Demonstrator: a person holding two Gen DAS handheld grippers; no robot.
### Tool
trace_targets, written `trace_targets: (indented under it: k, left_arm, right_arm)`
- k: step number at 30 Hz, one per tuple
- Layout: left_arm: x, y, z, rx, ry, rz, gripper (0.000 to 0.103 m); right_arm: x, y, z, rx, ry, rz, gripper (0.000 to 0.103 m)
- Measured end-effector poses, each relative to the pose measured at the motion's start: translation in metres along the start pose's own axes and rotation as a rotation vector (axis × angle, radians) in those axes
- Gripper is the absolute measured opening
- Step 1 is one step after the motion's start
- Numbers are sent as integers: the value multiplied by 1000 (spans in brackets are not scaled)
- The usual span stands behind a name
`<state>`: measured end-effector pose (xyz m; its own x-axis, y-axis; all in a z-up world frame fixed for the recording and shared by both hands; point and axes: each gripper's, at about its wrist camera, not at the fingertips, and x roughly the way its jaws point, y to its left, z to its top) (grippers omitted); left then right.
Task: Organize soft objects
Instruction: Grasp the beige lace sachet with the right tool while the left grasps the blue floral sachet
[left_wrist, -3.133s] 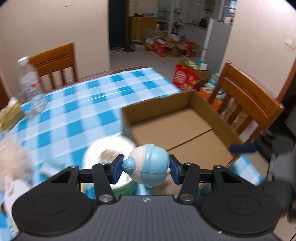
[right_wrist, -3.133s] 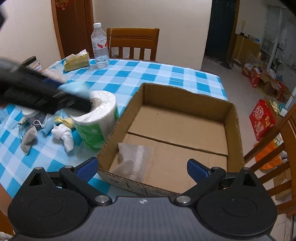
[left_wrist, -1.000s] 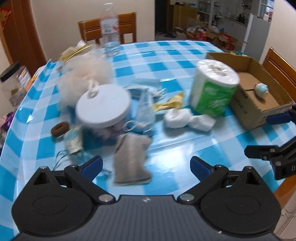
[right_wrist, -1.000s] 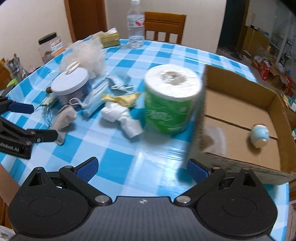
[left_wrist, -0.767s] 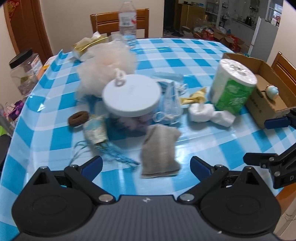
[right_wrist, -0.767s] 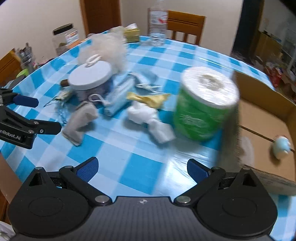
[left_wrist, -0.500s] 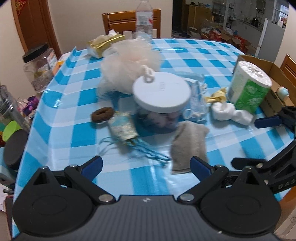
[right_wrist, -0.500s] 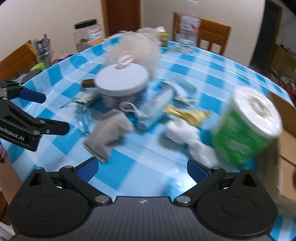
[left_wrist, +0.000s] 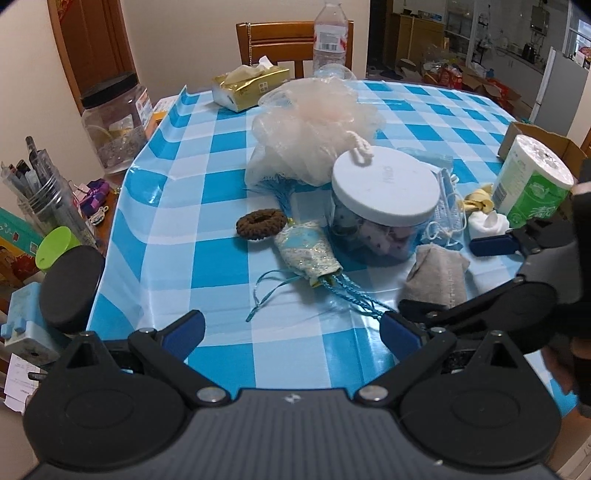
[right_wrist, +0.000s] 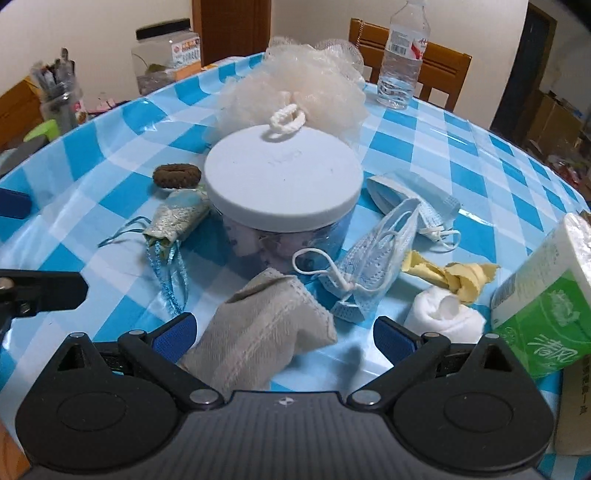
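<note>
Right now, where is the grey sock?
In the right wrist view the grey sock lies on the tablecloth between the open right gripper fingers, just in front of the white-lidded jar.

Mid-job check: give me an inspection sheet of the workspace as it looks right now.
Surface: table under a blue-and-white checked cloth.
Job's things: grey cloth between the right claw's fingers; face masks; mesh bath pouf; white sock; yellow rag; brown hair tie; tasselled pouch.
Clutter: lidded jar, green-wrapped paper roll, tissue pack, water bottle.
Grippers: left claw open, empty; right claw open.
Cables: nothing seen.
Surroundings: wooden chair, cardboard box.
</note>
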<state>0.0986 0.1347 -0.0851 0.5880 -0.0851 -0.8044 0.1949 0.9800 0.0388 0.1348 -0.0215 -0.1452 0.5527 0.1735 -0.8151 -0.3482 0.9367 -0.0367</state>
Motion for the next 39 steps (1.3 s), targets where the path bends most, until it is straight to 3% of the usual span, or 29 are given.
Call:
trace_targets:
  k: [9,16,25,29,36,39]
  left_arm:
    - [14,-1,7,11,5,-14,100]
    - [36,-8,18,18,10,16,100]
    - [67,-7,31,-38,4,52,96]
    - [78,-6,33,-58,16,55,73]
    - [87,-6,33,-97,12,55,68]
    - [89,-3,35,-116,10,44,59]
  right_arm:
    - [-1,-7,-11,-9,33,-47,103]
    - [0,-19,-18,40,62,12,103]
    - [-1,-20,-20,31,44,19,103]
    - [-3,-20,-24,28,21,19,103]
    - [-4,-20,-26,27,4,19,103]
    - [-4,-20,-26,25,10,19,103]
